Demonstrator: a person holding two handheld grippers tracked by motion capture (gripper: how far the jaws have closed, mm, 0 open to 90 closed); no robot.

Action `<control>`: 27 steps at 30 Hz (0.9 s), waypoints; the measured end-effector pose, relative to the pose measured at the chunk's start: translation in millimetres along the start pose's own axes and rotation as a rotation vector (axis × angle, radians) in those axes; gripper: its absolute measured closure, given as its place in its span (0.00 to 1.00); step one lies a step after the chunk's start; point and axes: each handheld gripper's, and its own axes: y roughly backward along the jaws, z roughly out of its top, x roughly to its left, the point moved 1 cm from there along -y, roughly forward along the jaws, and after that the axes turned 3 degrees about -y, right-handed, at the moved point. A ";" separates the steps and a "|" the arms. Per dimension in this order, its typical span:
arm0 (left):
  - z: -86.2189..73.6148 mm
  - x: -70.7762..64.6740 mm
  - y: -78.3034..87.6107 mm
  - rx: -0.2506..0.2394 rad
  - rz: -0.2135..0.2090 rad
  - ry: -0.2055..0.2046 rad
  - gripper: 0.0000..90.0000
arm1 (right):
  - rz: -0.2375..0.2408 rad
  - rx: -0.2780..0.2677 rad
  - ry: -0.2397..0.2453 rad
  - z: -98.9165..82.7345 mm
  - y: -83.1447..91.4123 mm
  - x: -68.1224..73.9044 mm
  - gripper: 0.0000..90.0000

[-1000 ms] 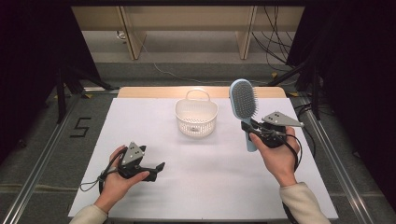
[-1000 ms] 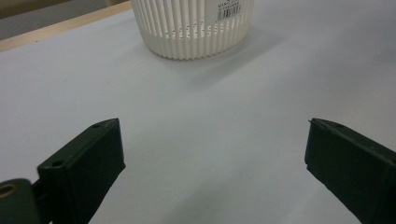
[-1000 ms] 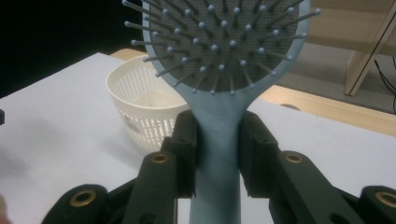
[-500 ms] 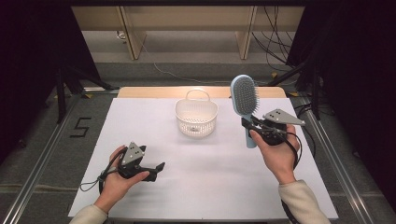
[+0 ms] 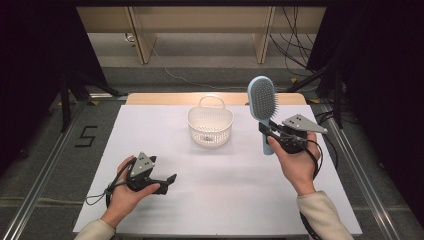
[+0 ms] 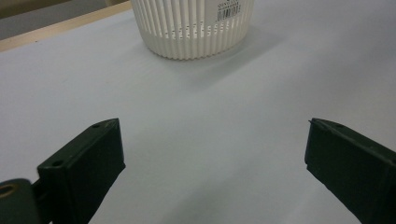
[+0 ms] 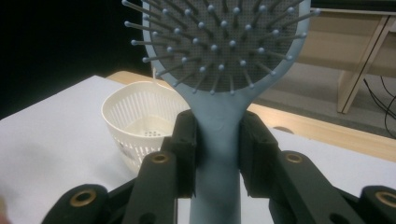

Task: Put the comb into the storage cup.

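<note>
I had the right gripper (image 5: 274, 136) clamped on the hairbrush (image 5: 262, 100), lifted, right of centre; basket (image 5: 210, 126) empty, placing remained; left gripper (image 5: 162, 181) jaws apart.

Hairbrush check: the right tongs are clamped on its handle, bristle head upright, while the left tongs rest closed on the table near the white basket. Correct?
Not quite. The left tongs are open: the left gripper view shows the jaws wide apart with bare table between them. The rest stands: the right tongs are clamped on the hairbrush handle, head upright, with the white basket nearby.
</note>
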 end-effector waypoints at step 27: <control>-0.2 0.2 0.2 0.001 -0.001 0.001 0.04 | -0.006 -0.066 0.010 8.2 -5.2 1.4 0.78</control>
